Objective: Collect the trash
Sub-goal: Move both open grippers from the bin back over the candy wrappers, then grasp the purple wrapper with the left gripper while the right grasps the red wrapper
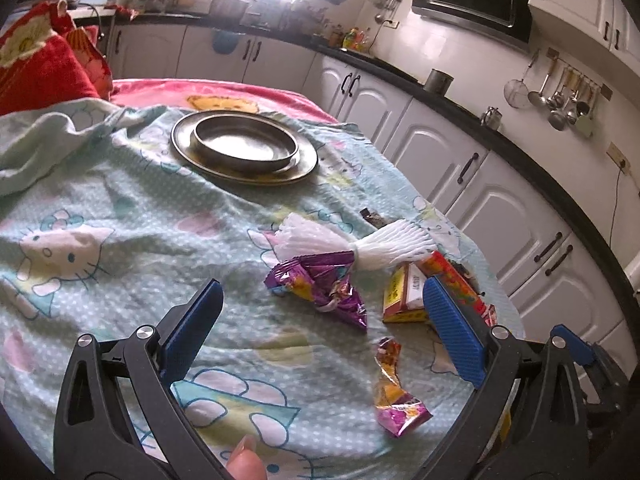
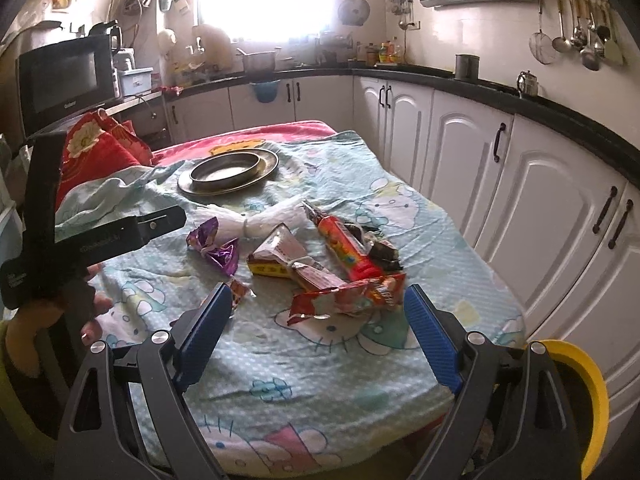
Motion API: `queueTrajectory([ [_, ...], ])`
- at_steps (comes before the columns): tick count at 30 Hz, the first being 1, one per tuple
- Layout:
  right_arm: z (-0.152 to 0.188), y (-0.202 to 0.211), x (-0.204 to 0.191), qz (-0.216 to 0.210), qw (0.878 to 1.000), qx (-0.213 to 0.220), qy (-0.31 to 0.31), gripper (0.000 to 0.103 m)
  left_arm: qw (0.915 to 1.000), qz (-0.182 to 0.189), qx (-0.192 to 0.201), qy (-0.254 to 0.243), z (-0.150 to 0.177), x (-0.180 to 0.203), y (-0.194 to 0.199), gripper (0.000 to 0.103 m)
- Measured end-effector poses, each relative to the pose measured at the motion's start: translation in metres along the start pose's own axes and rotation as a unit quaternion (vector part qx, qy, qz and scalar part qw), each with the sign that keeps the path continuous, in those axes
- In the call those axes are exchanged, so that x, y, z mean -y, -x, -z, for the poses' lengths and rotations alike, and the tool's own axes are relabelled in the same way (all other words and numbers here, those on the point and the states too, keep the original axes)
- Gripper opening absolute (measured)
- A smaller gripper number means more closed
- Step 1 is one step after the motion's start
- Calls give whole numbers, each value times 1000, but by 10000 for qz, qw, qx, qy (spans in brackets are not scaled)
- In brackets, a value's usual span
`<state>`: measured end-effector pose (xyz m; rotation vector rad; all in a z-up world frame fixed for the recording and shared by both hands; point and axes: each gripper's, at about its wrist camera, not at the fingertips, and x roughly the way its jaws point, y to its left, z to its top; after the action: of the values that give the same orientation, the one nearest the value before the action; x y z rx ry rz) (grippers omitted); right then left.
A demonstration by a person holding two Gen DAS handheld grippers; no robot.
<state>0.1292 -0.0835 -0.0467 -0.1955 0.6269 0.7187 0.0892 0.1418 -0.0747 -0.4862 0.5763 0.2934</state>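
Both pairs of jaws stand wide apart and hold nothing. The left gripper (image 1: 320, 332) hangs over the cloth-covered counter (image 1: 120, 280); between and just beyond its blue pads lies a crumpled purple wrapper (image 1: 324, 284), with a smaller pink-and-yellow wrapper (image 1: 396, 396) nearer, inside the right pad's line. A yellow-and-red carton (image 1: 402, 296) lies just left of the right pad, and a white twisted plastic bag (image 1: 352, 240) lies farther off.

The right gripper (image 2: 318, 320) points at a crumpled red wrapper (image 2: 344, 298), which lies between its pads at their tips, not touched. Beyond it are the carton (image 2: 276, 260), a red-orange tube (image 2: 346, 248) and dark scraps (image 2: 382, 254). The purple wrapper (image 2: 216, 248) lies far left of these, the white bag (image 2: 256, 220) behind.

A metal plate with a shallow dish (image 2: 228, 172) sits well apart at the far end. The counter's right edge runs close beside the trash, facing white cabinets (image 2: 520, 200); the near and left cloth is open. The left gripper's body (image 2: 80, 240) fills the left of the right wrist view.
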Motion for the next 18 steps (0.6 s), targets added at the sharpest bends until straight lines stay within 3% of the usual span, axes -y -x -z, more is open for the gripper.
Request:
queueTrajectory([
  [9, -3, -33, 3, 95, 9993, -220, -297, 84, 9996, 64, -230, 174, 0, -2, -20, 92],
  [12, -2, -43, 5, 103, 9985, -329, -415, 79, 9991, 51, -329, 271, -2, -2, -28, 92],
  [15, 0, -52, 6, 106, 9978, -458, -473, 70, 9981, 46, -436, 435, -4, -5, -38, 92],
  [18, 5, -59, 10, 37, 9963, -640, -577, 45, 9972, 36, -530, 529, -3, -6, -45, 92],
])
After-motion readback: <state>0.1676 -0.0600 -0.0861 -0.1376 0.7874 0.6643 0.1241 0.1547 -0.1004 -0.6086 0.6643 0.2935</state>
